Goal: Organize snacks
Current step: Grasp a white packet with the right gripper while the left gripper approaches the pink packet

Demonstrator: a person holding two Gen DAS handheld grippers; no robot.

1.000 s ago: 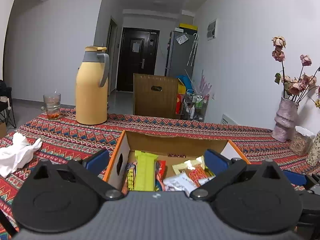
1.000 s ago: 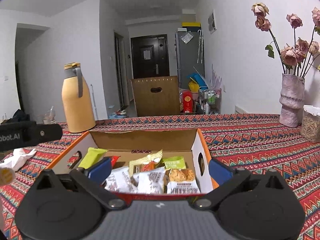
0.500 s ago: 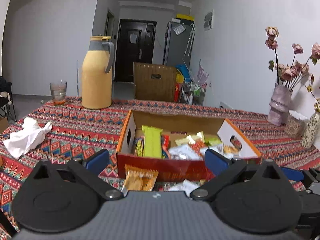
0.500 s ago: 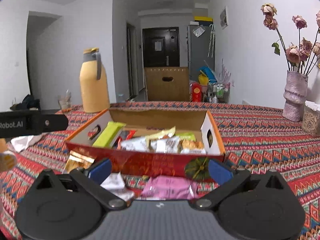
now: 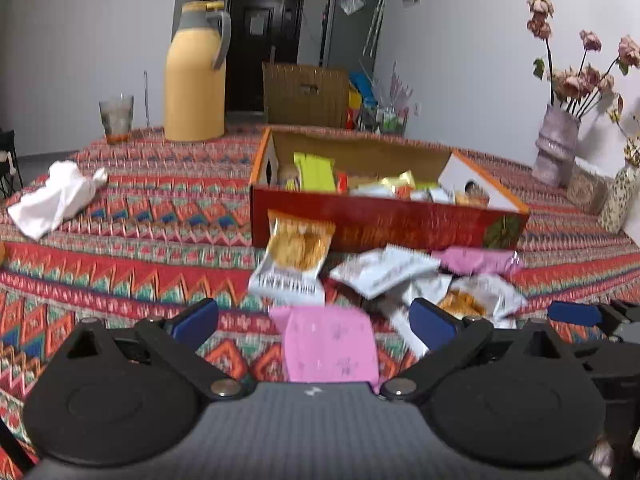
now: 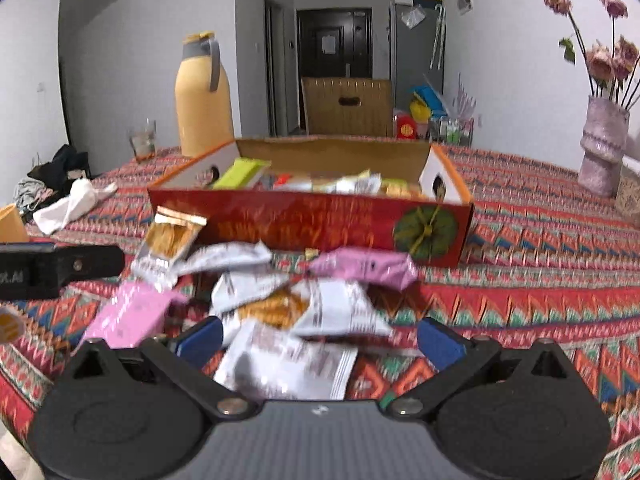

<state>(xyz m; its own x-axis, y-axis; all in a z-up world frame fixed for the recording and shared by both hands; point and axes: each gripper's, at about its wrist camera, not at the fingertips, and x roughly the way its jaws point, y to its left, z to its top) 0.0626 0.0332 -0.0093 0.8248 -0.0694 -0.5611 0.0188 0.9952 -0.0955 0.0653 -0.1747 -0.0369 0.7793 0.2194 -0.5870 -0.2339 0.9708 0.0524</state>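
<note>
While both my left tool (image 5: 314,322) and right tool (image 6: 320,338) hang spread wide and empty, loose snack packets (image 6: 304,308) lie heaped on the counter (image 6: 520,280) just before the snack box (image 6: 312,220).

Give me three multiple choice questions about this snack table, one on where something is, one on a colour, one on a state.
1. Where do the loose snack packets lie?
A. On the cloth in front of the red box
B. Behind the jug
C. Beside the vase

2. What colour is the tall jug?
A. Blue
B. Yellow
C. Black

3. How is the right gripper?
A. Shut on a packet
B. Open
C. Out of view

Answers: 1 A, they lie before the red box. 2 B, its body is yellow. 3 B, its blue pads stand apart, holding nothing.
</note>
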